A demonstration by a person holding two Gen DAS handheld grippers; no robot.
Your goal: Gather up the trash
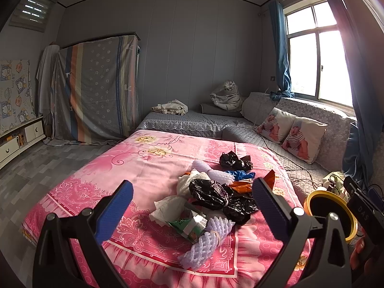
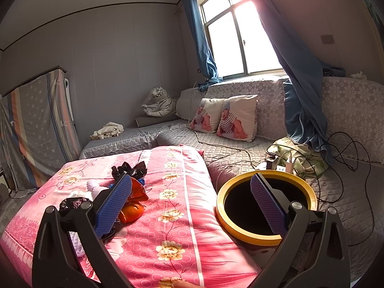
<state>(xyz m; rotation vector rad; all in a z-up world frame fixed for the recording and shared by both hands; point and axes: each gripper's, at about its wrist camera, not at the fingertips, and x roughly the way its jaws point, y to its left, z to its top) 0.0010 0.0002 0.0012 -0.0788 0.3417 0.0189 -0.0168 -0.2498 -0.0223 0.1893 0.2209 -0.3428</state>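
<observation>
A pile of trash lies on the pink floral bedspread [image 1: 100,168]: black plastic bags [image 1: 208,193], white crumpled tissue [image 1: 168,210], a green and silver wrapper [image 1: 189,225], lilac foam fruit nets [image 1: 204,242], an orange wrapper [image 1: 242,186] and a blue scrap [image 1: 240,174]. My left gripper [image 1: 192,210] is open and empty, hovering just before the pile. A yellow-rimmed black bin [image 2: 261,206] stands to the right of the bed. My right gripper [image 2: 192,202] is open and empty, between the pile's orange wrapper [image 2: 133,205] and the bin. The bin also shows in the left wrist view [image 1: 328,213].
A grey quilted sofa [image 2: 240,144] runs behind the bed and bin, with two baby-print cushions [image 2: 223,117], a plush tiger [image 2: 159,103], a power strip with cables [image 2: 278,165] and crumpled cloth [image 2: 302,156]. A draped wardrobe [image 1: 96,91] and low cabinet [image 1: 16,139] stand left.
</observation>
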